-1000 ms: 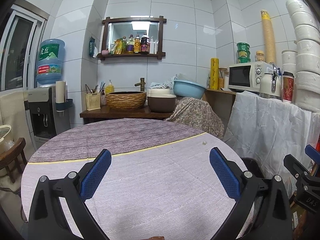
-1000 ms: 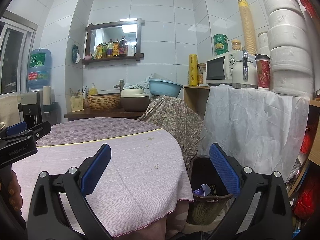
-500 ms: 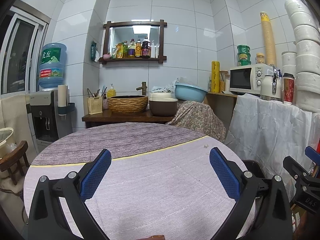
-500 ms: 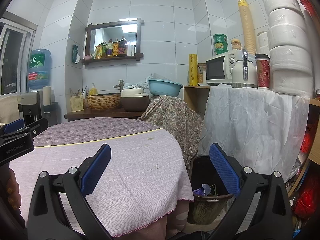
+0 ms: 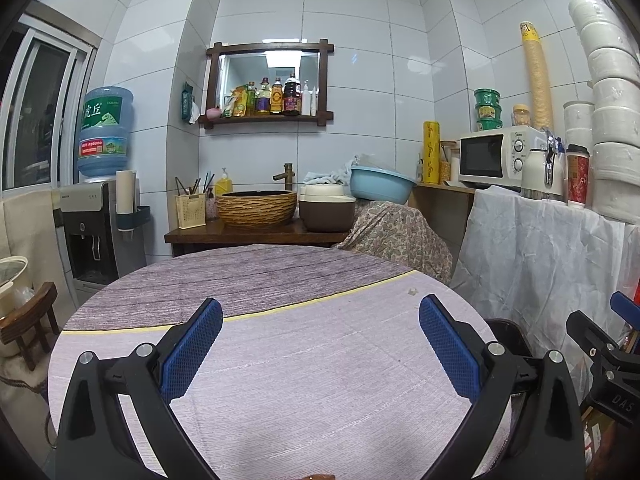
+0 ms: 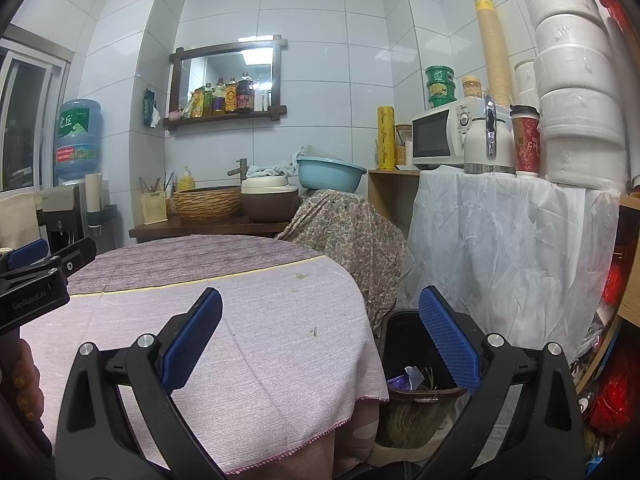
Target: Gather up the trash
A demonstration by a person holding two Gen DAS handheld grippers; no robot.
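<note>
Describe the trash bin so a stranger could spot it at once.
Start at the round table with the pale cloth. The trash bin stands on the floor beside its right edge, before the white-draped counter. It is the only dark, open container there, with scraps inside.

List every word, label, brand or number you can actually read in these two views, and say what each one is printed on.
"GenRobot.AI": side of the left gripper.
"DAS": body of the right gripper; further characters unclear.
"虎丘": green label of the water jug; its smaller print is unreadable.
"CH": red cup; the rest is turned away.
Microwave badge, shelf bottles, green tubs, yellow roll: too small or blurred.
</note>
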